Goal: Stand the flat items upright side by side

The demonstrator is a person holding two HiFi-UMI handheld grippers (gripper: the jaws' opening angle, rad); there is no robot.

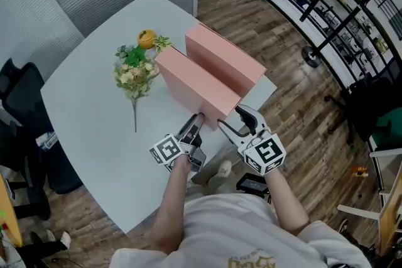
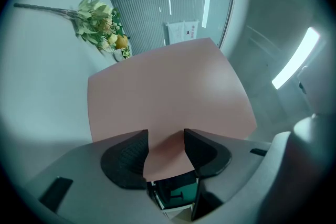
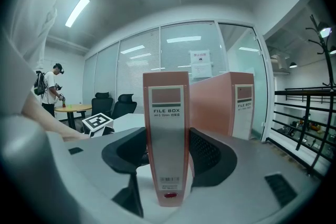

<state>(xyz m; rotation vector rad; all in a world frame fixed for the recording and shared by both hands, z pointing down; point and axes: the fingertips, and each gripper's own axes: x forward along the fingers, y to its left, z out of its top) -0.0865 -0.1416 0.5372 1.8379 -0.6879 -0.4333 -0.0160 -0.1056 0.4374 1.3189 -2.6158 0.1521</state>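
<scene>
Two pink file boxes stand upright side by side on the white table (image 1: 94, 116). The near box (image 1: 196, 86) has its labelled spine (image 3: 166, 128) facing me; the far box (image 1: 227, 59) stands just behind it, with its spine (image 3: 242, 107) at the right. My right gripper (image 1: 233, 121) (image 3: 167, 150) is shut on the near box's spine, a pad on each side. My left gripper (image 1: 193, 130) (image 2: 165, 140) sits at that box's near left corner. A pink panel (image 2: 168, 89) fills the gap between its pads.
An artificial flower sprig (image 1: 135, 71) (image 2: 98, 21) with an orange fruit lies on the table left of the boxes. The table's near edge is right under my grippers. Black office chairs (image 1: 22, 103) stand at the left, a black rack (image 1: 342, 22) at the right. A person (image 3: 51, 87) stands far off.
</scene>
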